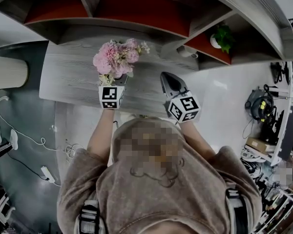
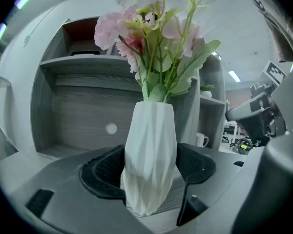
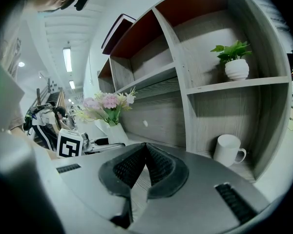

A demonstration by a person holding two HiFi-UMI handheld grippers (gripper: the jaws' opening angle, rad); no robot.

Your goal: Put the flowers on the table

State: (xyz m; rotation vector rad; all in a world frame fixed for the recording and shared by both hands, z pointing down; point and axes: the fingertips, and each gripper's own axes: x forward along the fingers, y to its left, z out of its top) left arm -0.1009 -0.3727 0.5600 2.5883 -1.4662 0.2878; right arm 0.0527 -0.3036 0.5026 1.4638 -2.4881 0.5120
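Step in hand: looks like the set-down. The left gripper (image 2: 149,172) has the vase low over the grey wood-grain table (image 1: 73,77), right in front of the grey shelf unit (image 1: 136,13).
Left jaws: spread wide, with both black ribbed pads pressed on the lower body of the white faceted vase (image 2: 151,130), so that's a real grip.
Right jaws: the right gripper (image 3: 145,152) has its pads together with nothing between them. It hangs off to the side, over the table's right end.
Where the flowers are: the base sits at or just above the table top. Honestly can't tell if it's touching.
Next move, my guess: get the base flat on the wood, then open the jaws and back straight out so the pads don't drag it.
How it looks: bunch of pink fabric-looking flowers (image 2: 151,38) with pale green leaves, standing upright. It's top-heavy over a narrow base, so it could tip if nudged.
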